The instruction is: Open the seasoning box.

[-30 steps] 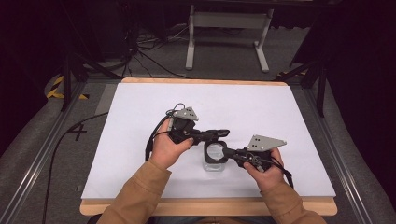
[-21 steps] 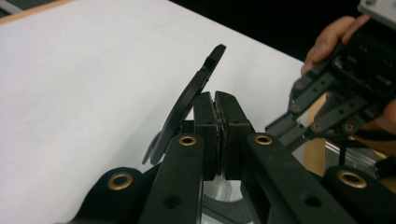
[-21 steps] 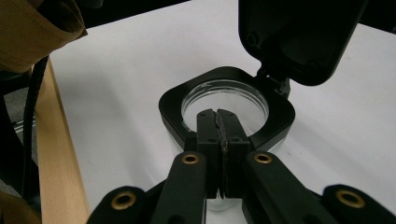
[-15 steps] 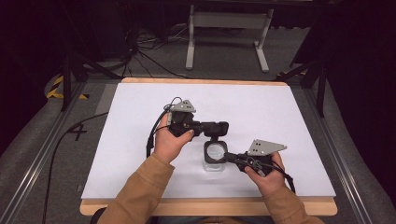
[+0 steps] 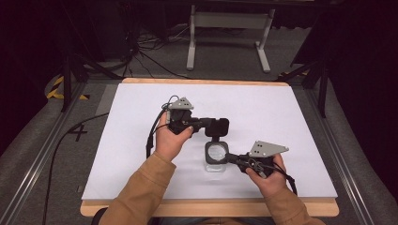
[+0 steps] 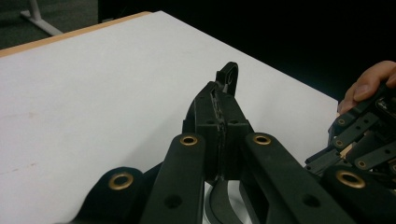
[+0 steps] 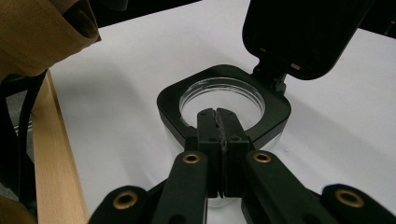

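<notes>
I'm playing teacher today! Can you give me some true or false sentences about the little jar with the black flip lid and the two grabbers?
1. The jar's lid is flipped open. True.
2. The right gripper pinches the jar's black rim. True.
3. The left gripper is wide open. False: its jaws are shut on the lid's edge.
4. The jar lies tipped on its side. False: it stands upright on the white table.

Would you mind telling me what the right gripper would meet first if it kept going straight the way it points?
Beyond the black container rim the right gripper clamps, probably the open lid, hinged on the far side; depth is unclear.
</notes>
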